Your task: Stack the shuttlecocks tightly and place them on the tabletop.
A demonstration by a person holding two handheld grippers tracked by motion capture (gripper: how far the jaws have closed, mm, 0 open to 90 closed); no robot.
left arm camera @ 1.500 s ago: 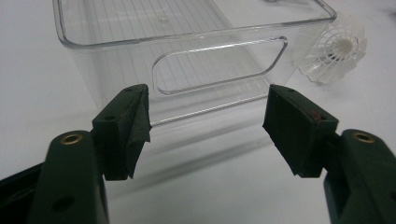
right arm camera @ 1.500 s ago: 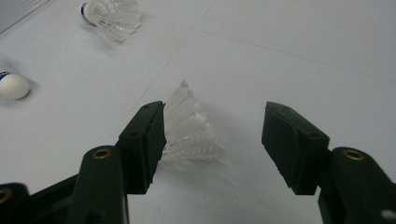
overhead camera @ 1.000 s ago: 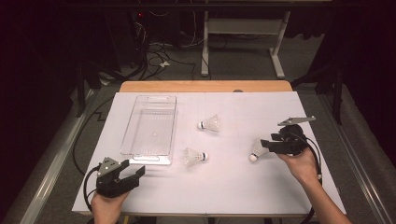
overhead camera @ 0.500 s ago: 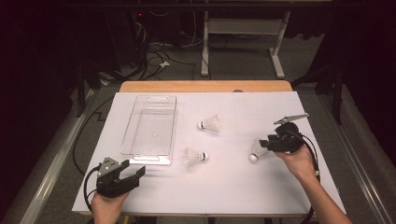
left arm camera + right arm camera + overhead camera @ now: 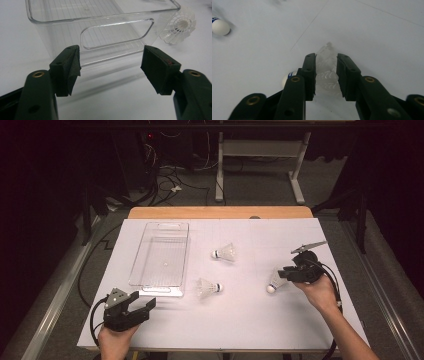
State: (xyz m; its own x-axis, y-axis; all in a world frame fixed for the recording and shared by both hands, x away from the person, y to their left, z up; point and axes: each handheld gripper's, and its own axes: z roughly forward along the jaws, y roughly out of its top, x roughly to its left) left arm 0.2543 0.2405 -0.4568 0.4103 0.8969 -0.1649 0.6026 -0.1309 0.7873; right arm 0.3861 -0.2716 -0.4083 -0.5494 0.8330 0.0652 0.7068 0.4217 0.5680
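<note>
White shuttlecock [image 5: 326, 72] sits squeezed by its skirt between the right gripper's [image 5: 326, 75] just-closing fingers [image 5: 310, 72], cork at their left.

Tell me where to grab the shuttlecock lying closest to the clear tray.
Take the shuttlecock across its feather skirt, coming from above: it lies on its side, cork pointing right, away from the clear tray, and the wide skirt gives the jaws more to close on.

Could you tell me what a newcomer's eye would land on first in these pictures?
Probably the right gripper at the table's right side, its jaws just closing onto the skirt of a shuttlecock. Next, the clear plastic bin lying empty at left centre, with two more shuttlecocks on the white sheet beside it. The left gripper waits open near the bin's end.
</note>
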